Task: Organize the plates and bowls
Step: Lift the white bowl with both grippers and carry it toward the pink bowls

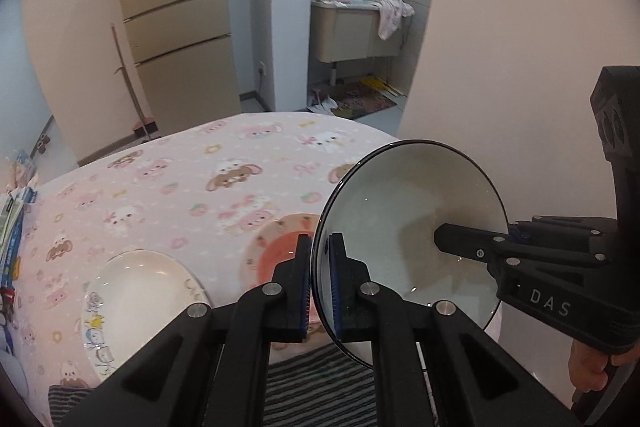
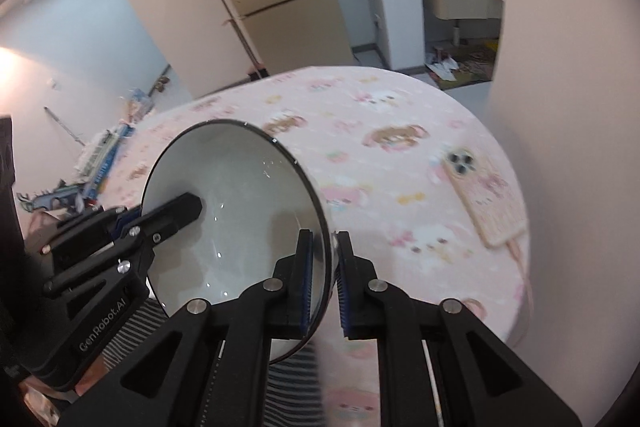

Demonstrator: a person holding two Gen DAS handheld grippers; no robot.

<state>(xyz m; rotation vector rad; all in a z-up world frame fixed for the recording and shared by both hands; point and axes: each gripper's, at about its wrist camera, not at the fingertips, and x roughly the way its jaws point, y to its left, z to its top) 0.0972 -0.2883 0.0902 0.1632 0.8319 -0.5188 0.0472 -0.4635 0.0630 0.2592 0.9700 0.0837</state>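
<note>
White bowl (image 1: 412,227) is hanging above the worktop (image 1: 180,187), pinched by left gripper (image 1: 320,283) and right gripper (image 2: 326,283); next, lowering onto a plate (image 1: 136,291).

My left camera rides just behind my left hand-held gripper (image 1: 319,281), looking down over the surface (image 1: 168,179) toward its far edge. My right camera sits behind my right hand-held gripper (image 2: 325,281), angled likewise. Both are very near the bowl (image 1: 412,227), seen from opposite rims; each also catches the other hand-held gripper and the fridge (image 1: 176,15).
</note>
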